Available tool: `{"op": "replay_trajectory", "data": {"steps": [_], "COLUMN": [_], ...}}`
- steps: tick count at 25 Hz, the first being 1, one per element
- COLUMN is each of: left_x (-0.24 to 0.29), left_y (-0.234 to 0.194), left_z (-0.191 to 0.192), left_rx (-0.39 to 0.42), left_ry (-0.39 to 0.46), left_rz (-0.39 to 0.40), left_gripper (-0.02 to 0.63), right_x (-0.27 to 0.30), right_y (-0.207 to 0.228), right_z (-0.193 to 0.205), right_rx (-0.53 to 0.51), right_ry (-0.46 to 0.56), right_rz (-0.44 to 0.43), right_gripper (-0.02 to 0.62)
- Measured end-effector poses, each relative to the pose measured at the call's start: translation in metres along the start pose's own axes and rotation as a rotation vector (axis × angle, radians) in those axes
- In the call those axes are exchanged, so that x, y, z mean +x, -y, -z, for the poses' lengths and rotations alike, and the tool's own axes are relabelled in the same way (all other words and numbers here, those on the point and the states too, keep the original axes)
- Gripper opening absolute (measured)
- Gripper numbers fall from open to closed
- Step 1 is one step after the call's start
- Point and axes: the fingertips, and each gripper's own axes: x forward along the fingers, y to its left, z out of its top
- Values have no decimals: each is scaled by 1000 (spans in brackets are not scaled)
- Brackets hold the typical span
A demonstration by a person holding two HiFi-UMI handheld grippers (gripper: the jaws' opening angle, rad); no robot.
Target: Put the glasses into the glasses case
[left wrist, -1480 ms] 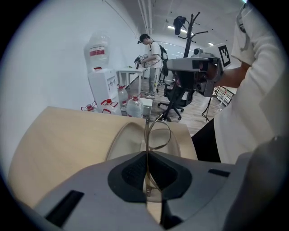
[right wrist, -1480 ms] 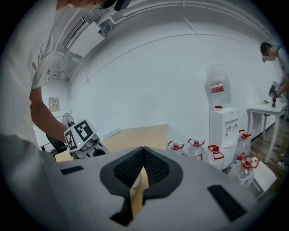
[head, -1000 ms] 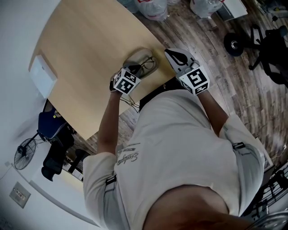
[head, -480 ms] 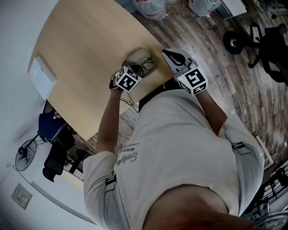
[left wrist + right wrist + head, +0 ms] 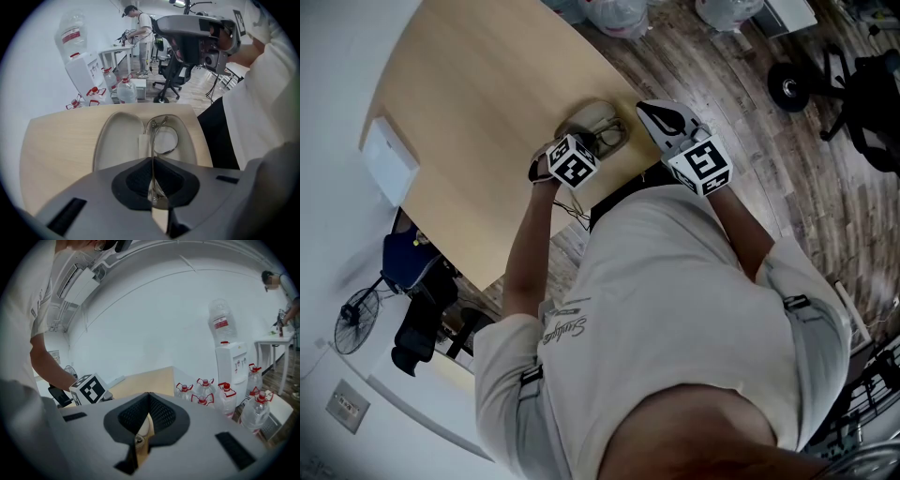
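An open cream glasses case (image 5: 117,140) lies near the table's right edge, seen small in the head view as the case (image 5: 589,118). Thin metal glasses (image 5: 164,138) rest in its right half. One temple arm runs back from them into my left gripper (image 5: 153,161), which is shut on it. In the head view the left gripper (image 5: 584,147) sits just at the near side of the case. My right gripper (image 5: 649,110) hovers by the table's edge, right of the case, with its jaws shut and nothing held. The right gripper (image 5: 148,399) points toward the far wall.
A flat white box (image 5: 389,159) lies at the table's (image 5: 487,84) left edge. Water bottles (image 5: 206,390) and a dispenser (image 5: 229,362) stand on the floor beyond the table. An office chair (image 5: 853,89) is off to the right, and a person (image 5: 140,28) stands far back.
My left gripper has shifted slightly toward the case with the glasses' temple in it. The right gripper has barely moved.
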Motion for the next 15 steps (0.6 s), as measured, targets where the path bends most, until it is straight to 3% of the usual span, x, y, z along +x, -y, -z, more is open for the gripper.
{"op": "replay_trajectory", "data": {"steps": [8, 11, 15], "left_x": [1, 1, -3], "left_y": [-3, -2, -8], "left_z": [-2, -3, -1], "left_rx": [12, 6, 0], "left_ry": [1, 11, 24], "left_rz": [-42, -41, -66], "left_gripper": [23, 105, 106], "right_x": [-6, -7, -5], "right_y": [7, 8, 7], "right_z": [7, 8, 6], "right_rx": [19, 49, 46], "right_ry": [-13, -12, -9], "right_rz": [13, 7, 12], "right_gripper": [-5, -5, -5]}}
